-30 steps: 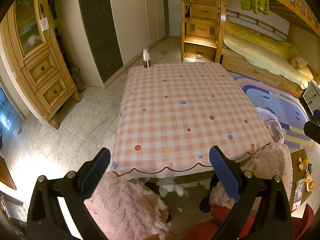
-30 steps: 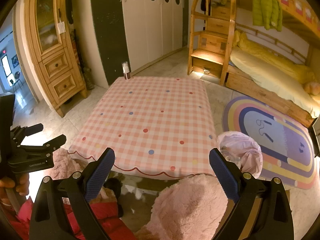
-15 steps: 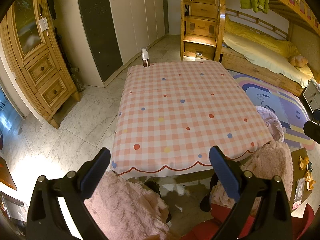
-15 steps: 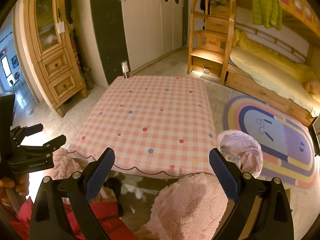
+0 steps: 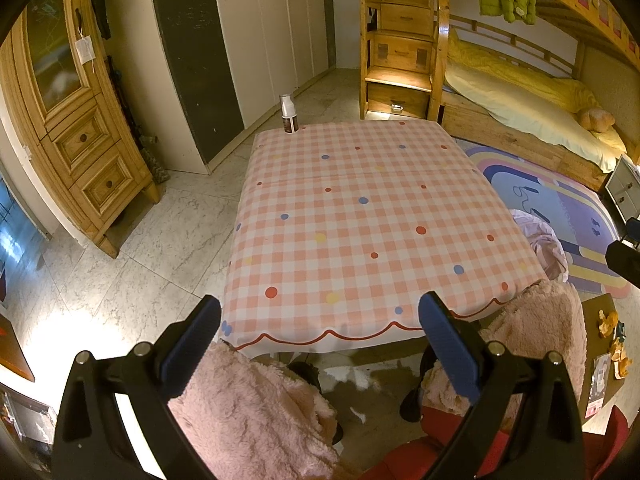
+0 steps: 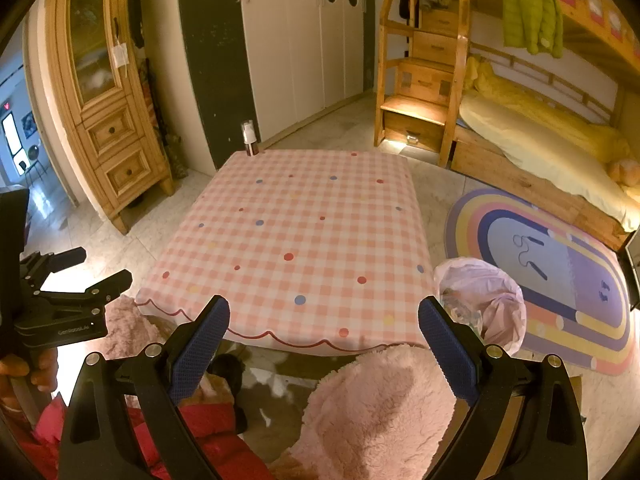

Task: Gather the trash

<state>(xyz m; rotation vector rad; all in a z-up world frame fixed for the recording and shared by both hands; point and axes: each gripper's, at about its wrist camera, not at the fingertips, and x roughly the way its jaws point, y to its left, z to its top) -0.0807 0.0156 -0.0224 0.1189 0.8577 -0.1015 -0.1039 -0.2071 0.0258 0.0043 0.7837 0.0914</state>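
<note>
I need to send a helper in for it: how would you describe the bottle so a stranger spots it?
Find the checked pink table. At its far left corner stands a small bottle, white on top and dark below. Nothing else stands on the table.

I counted one bottle point(image 5: 289, 114) on one table point(image 5: 360, 216), one bag point(image 6: 486, 300), two grippers.

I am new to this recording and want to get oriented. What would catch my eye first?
The pink checked tablecloth fills the middle, bare except for one small bottle at its far left corner. A pink trash bag stands open on the floor by the table's near right corner. Both hand-held grippers hover open near the table's front edge.
</note>
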